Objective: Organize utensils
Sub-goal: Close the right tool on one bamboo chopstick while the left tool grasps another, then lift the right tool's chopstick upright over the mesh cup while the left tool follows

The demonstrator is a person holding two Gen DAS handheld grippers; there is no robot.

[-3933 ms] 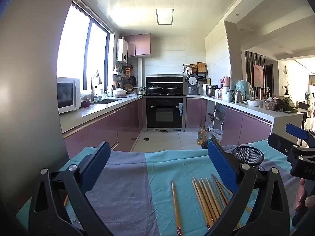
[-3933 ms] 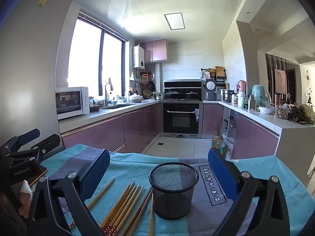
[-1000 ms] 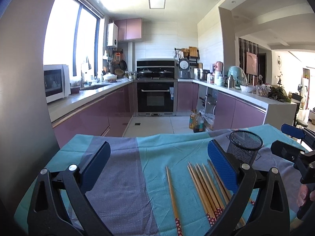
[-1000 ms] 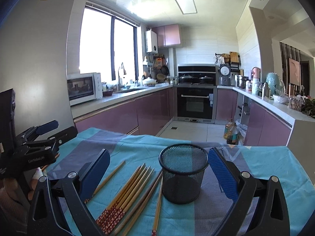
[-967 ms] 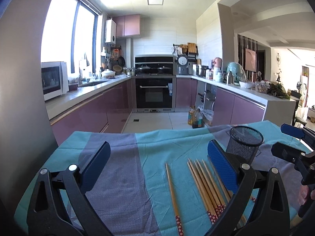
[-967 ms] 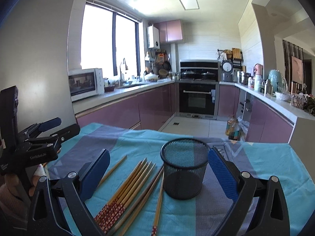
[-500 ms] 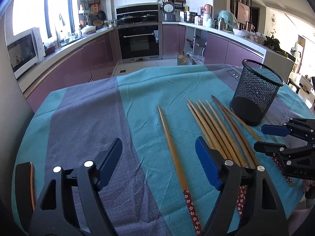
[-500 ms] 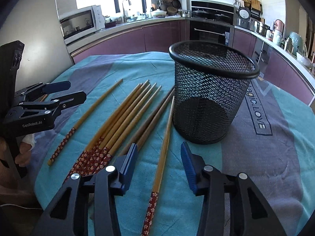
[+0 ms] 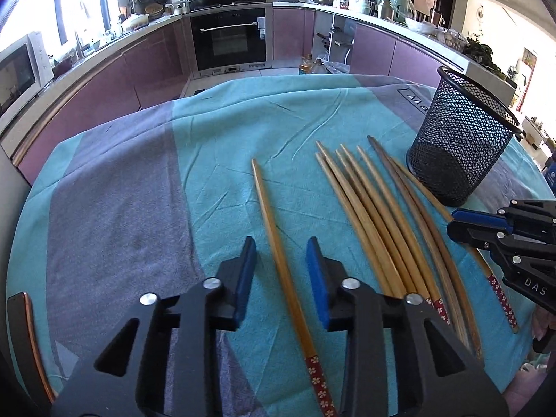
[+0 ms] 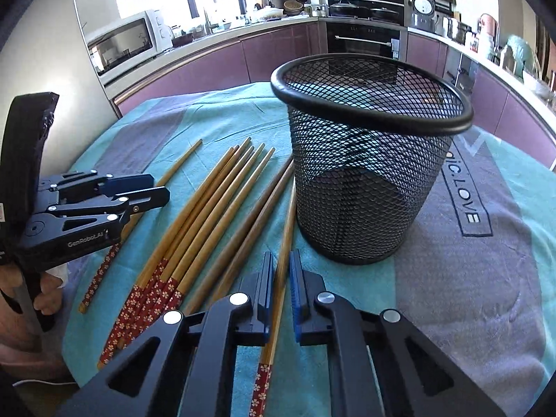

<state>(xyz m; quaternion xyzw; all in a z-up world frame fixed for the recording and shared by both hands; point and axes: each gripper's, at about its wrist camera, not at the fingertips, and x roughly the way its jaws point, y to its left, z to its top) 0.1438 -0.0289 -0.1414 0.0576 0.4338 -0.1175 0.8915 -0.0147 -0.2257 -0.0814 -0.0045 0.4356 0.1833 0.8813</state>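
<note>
Through the left wrist camera we see the left gripper low over the teal and grey tablecloth, its blue-padded jaws closing with the lone bamboo chopstick lying between them; a gap shows on each side, so the pads are not yet pressing it. To its right lies the fanned bundle of bamboo chopsticks with red flower-patterned ends, and beyond it stands the black wire-mesh cup, upright on the cloth. The right gripper reaches in from the right edge (its fingertips over the outermost chopstick).

Through the right wrist camera we see the right gripper clamped tight on the rightmost bamboo chopstick, which runs up to the foot of the mesh cup and lies just beside it. The bundle rests left of it. Further left, the left gripper sits over the lone chopstick, carried by a person's hand.
</note>
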